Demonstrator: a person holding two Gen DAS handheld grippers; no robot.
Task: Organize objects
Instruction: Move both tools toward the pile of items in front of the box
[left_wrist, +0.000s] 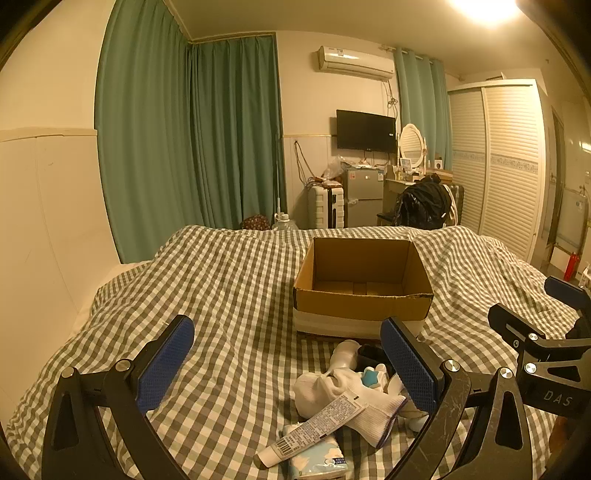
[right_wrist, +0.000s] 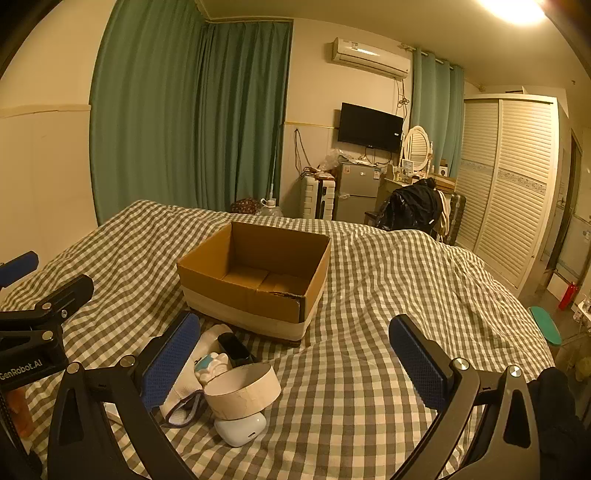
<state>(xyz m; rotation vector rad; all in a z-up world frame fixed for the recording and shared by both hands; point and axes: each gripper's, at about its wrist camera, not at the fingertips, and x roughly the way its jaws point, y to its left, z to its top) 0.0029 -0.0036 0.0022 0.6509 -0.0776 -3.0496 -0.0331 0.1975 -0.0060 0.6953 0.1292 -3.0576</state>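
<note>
An open, empty cardboard box (left_wrist: 362, 280) sits on the checked bedspread; it also shows in the right wrist view (right_wrist: 258, 273). In front of it lies a small pile: a white sock (left_wrist: 354, 402), a white tube (left_wrist: 310, 432), a tissue pack (left_wrist: 317, 461), a small blue-and-white toy (left_wrist: 371, 376). The right wrist view shows a tape roll (right_wrist: 242, 387) on a white earbud case (right_wrist: 240, 428), the toy (right_wrist: 210, 365), a dark object (right_wrist: 234, 349) and the sock (right_wrist: 184, 398). My left gripper (left_wrist: 288, 369) is open above the pile. My right gripper (right_wrist: 295, 365) is open, just right of the pile.
The checked bedspread (left_wrist: 229, 295) covers the whole bed. A cream wall (left_wrist: 44, 221) runs along the left. Beyond the bed's far end stand green curtains (left_wrist: 192, 129), a small fridge (left_wrist: 360, 195), a chair with a black jacket (left_wrist: 421, 203) and a white wardrobe (left_wrist: 498, 166).
</note>
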